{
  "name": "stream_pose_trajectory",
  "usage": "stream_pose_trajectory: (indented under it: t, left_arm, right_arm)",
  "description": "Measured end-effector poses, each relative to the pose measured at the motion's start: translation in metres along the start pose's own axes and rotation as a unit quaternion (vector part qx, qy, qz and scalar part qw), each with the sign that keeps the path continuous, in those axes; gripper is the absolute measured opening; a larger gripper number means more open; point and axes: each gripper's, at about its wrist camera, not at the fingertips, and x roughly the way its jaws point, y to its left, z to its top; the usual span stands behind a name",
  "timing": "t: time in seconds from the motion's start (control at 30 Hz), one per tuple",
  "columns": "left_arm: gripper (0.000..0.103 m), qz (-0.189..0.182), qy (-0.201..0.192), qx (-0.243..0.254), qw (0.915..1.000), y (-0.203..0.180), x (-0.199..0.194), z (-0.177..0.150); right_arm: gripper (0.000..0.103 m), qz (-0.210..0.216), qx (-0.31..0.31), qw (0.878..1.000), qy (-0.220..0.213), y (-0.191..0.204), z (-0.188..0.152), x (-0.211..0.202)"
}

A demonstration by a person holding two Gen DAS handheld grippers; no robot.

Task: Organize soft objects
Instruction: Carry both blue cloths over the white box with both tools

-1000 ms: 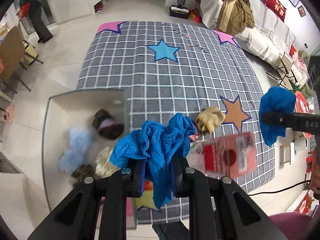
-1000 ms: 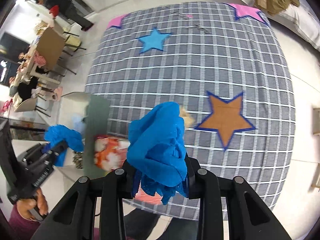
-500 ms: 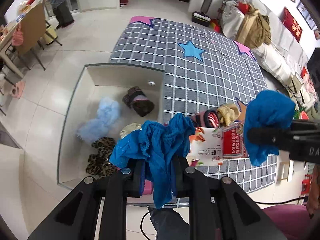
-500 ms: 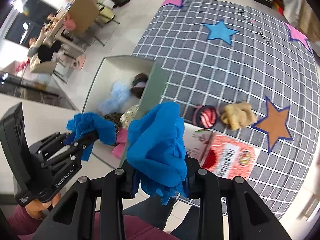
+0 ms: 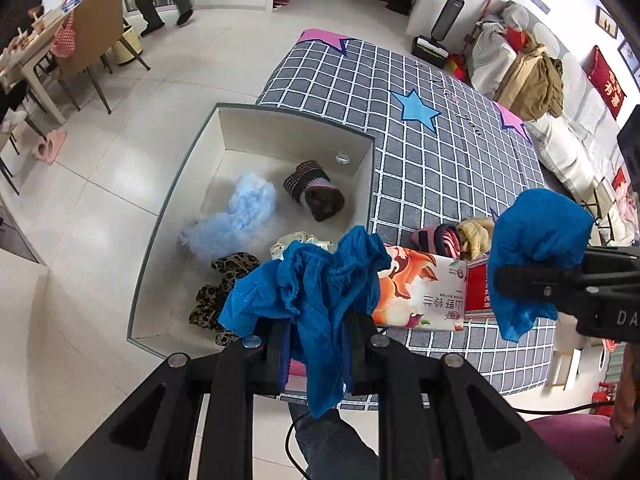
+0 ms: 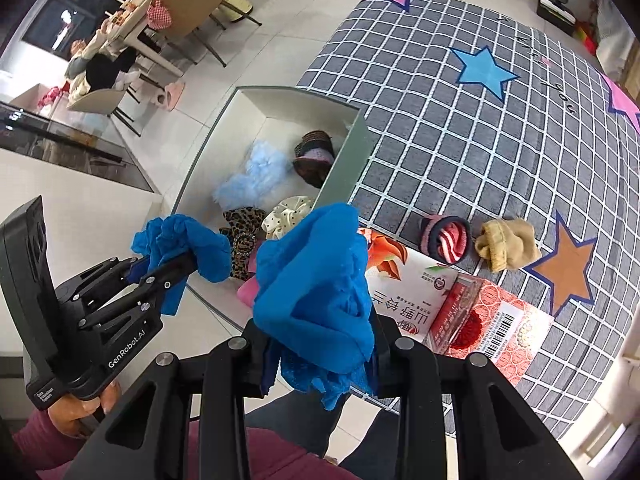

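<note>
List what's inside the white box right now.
In the white box: a fluffy light-blue piece, a dark striped knit roll, a cream polka-dot scrunchie, a leopard-print piece and something pink. The held blue cloths cover the near corner.

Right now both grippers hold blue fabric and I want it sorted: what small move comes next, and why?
Probably ease the left gripper with its blue cloth forward over the open box, since it hangs near the box's edge where other soft items lie.

Thin crinkled blue cloth [image 5: 320,280], fluffy pale-blue plush [image 5: 236,216] (matt), glossy floor tiles [image 5: 100,152]
</note>
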Motion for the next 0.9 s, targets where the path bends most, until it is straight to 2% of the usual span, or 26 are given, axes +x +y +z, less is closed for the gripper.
stream_pose_trajectory:
  t: [0.9]
  left_arm:
    - [0.021,0.003,0.006,-0.024,0.9997,0.027,0.002,-0.006]
  right_arm:
    - [0.034,-0.006,-0.036,0.999,0.029,0.031,0.010,0.027]
